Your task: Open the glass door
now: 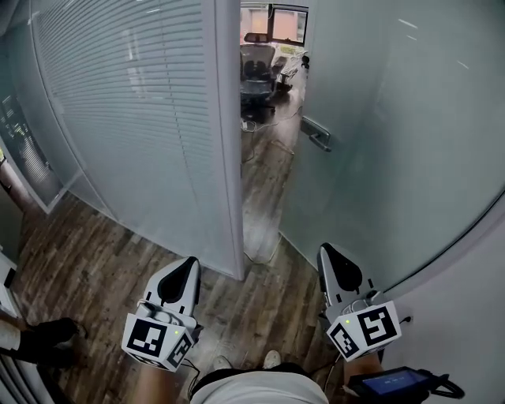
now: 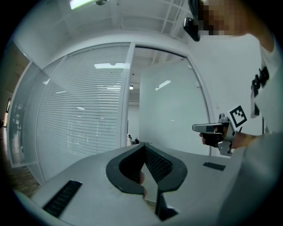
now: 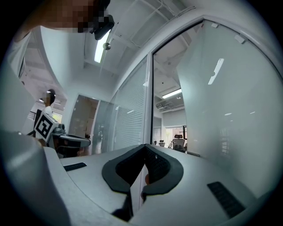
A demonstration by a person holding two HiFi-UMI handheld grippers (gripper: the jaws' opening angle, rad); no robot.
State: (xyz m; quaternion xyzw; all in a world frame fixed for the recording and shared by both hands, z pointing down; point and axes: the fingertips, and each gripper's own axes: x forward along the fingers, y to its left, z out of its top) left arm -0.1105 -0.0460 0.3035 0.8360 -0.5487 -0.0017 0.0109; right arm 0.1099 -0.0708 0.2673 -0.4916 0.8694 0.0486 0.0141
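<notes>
Left gripper, right gripper: closed, level

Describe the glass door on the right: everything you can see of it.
The glass door is a tall frosted pane, pale grey-green, with ceiling lights reflected on it. It stands swung open, away from the camera, leaving a gap beside the white frame post through which office chairs show. A metal-looking handle sits near its free edge, partway up. Nothing in view touches it.

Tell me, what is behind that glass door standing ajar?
Through the gap beside the glass door, office chairs stand on a wooden floor, a window beyond. The frosted door and blinded wall hide the rest.
</notes>
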